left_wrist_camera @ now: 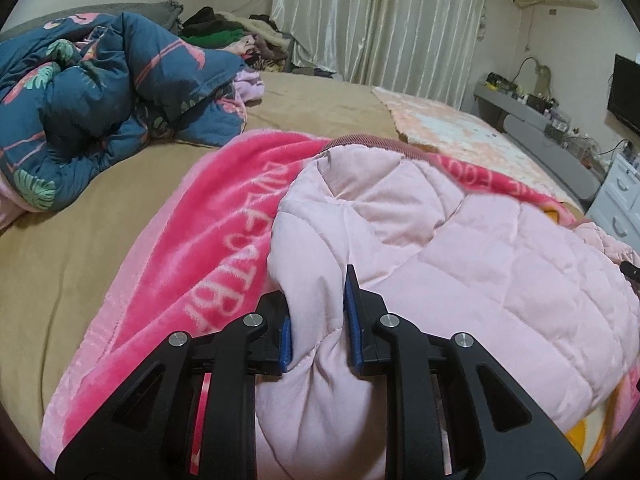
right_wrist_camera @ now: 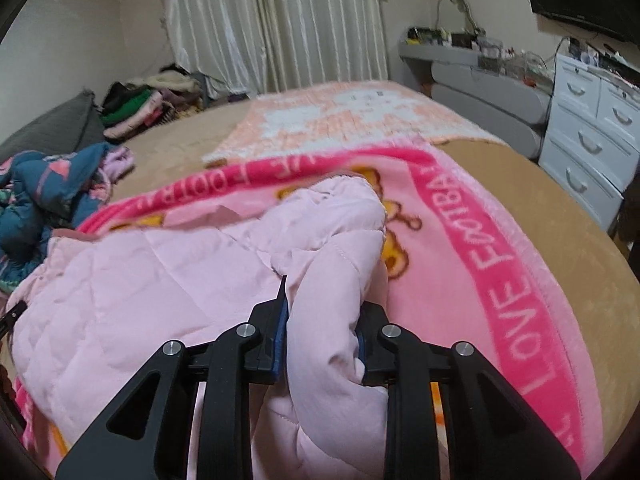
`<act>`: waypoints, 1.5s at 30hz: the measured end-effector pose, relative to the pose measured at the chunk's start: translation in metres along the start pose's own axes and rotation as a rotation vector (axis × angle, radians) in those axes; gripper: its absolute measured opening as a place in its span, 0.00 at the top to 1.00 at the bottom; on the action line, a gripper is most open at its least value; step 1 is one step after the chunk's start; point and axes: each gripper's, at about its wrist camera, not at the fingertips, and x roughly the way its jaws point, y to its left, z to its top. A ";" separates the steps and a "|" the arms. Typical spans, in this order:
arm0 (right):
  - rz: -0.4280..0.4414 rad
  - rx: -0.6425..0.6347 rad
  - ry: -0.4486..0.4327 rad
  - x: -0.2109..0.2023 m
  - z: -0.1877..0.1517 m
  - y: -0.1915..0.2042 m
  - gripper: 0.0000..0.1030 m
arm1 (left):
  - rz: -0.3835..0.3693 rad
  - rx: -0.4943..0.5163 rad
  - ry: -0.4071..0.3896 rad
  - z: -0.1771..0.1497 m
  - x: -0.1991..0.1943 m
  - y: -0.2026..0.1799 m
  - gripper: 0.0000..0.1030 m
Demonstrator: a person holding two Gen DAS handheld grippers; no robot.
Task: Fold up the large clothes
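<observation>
A pale pink quilted jacket [left_wrist_camera: 460, 264] lies rumpled on a bright pink lettered blanket [left_wrist_camera: 208, 232] spread over the tan bed [left_wrist_camera: 80, 248], curtains [left_wrist_camera: 380, 12] behind. The left gripper [left_wrist_camera: 318, 320] and right gripper [right_wrist_camera: 320, 320] each pinch a thick fold of its padding between narrowly parted fingers.

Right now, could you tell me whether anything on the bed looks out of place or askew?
The blue floral quilt lies crumpled in a heap. The pink jacket, pinched by the left gripper and right gripper, is still bunched.
</observation>
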 end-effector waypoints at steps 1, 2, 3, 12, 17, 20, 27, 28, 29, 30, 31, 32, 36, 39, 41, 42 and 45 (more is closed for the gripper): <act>-0.007 0.003 0.019 0.008 -0.001 0.000 0.76 | 0.007 0.000 0.002 0.000 0.003 0.000 0.86; -0.012 0.008 0.029 0.014 -0.001 -0.001 0.76 | 0.015 -0.001 0.008 0.000 0.006 0.000 0.86; -0.013 0.016 0.045 0.022 -0.001 -0.002 0.76 | 0.021 -0.002 0.013 0.000 0.009 0.000 0.85; -0.032 0.017 0.057 0.038 -0.001 -0.004 0.70 | 0.047 -0.007 0.027 0.000 0.015 0.000 0.84; 0.025 0.093 -0.002 0.010 -0.007 -0.018 0.49 | 0.043 -0.011 0.039 0.004 0.000 0.001 0.74; 0.050 0.114 -0.040 -0.013 -0.013 -0.023 0.38 | 0.035 0.003 0.025 0.005 -0.013 0.000 0.56; 0.088 -0.001 -0.166 -0.090 -0.042 0.002 0.11 | 0.005 0.045 -0.066 0.002 -0.064 -0.017 0.38; 0.082 -0.030 -0.174 -0.098 -0.050 0.008 0.10 | -0.027 0.050 -0.075 -0.001 -0.075 -0.023 0.38; 0.075 -0.058 -0.176 -0.105 -0.057 0.015 0.10 | -0.054 0.059 -0.072 -0.005 -0.081 -0.029 0.38; 0.077 -0.078 -0.172 -0.109 -0.065 0.019 0.10 | -0.069 0.069 -0.068 -0.008 -0.085 -0.036 0.38; 0.075 -0.088 -0.168 -0.112 -0.070 0.023 0.10 | -0.096 0.085 -0.058 -0.015 -0.090 -0.045 0.38; 0.070 -0.097 -0.159 -0.113 -0.075 0.027 0.10 | -0.117 0.094 -0.046 -0.019 -0.091 -0.051 0.38; 0.099 -0.132 -0.105 -0.110 -0.087 0.047 0.10 | -0.179 0.115 0.023 -0.040 -0.083 -0.079 0.38; 0.125 -0.159 -0.062 -0.102 -0.088 0.061 0.10 | -0.185 0.128 0.079 -0.051 -0.066 -0.095 0.37; 0.118 -0.168 -0.019 -0.090 -0.088 0.065 0.10 | -0.165 0.133 0.118 -0.057 -0.050 -0.100 0.36; 0.101 -0.167 0.009 -0.081 -0.089 0.066 0.10 | -0.156 0.134 0.125 -0.058 -0.045 -0.101 0.35; 0.085 -0.145 0.095 -0.050 -0.093 0.059 0.09 | -0.166 0.105 0.147 -0.061 -0.032 -0.098 0.33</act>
